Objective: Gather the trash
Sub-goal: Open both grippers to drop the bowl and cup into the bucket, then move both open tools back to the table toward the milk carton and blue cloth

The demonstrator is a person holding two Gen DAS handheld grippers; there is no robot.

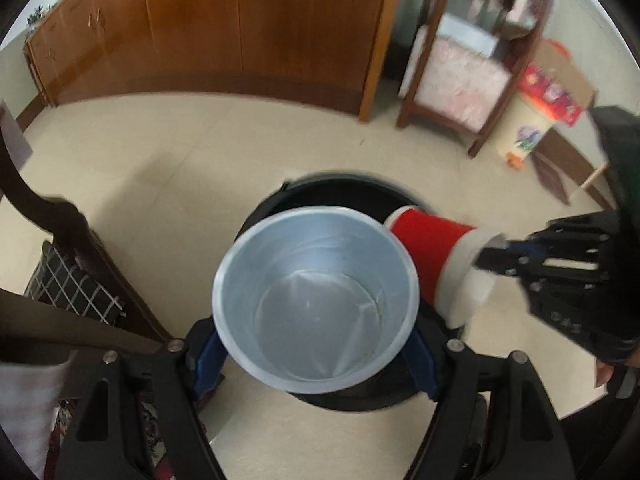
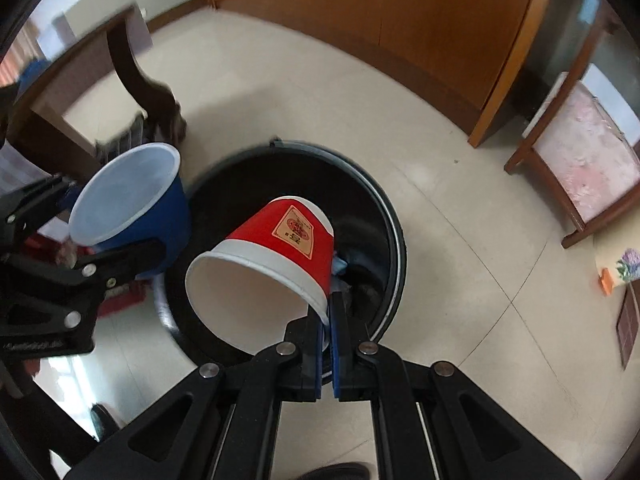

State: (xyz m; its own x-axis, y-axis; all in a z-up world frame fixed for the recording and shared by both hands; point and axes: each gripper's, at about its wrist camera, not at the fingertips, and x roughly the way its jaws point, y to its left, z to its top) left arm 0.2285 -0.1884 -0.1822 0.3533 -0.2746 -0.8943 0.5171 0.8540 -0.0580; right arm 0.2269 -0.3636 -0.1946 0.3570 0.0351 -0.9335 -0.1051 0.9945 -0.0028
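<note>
My left gripper (image 1: pixel 316 344) is shut on a blue paper cup (image 1: pixel 316 300), mouth toward the camera; it shows blue with a white inside in the right wrist view (image 2: pixel 132 208). My right gripper (image 2: pixel 326 320) is shut on the rim of a red paper cup (image 2: pixel 280 256), tilted on its side; it also shows in the left wrist view (image 1: pixel 432 256). Both cups hang over a round black trash bin (image 2: pixel 384 216) on the floor, seen behind the blue cup in the left wrist view (image 1: pixel 340 188). The right gripper appears at the right of the left wrist view (image 1: pixel 492 258).
A wooden cabinet (image 1: pixel 240 28) lines the far wall. A wooden chair with a pink cushion (image 1: pixel 460 80) stands at the right. A dark wooden chair leg (image 2: pixel 140 76) and a checked cushion (image 1: pixel 68 284) are at the left. Cream tiled floor (image 1: pixel 180 168) surrounds the bin.
</note>
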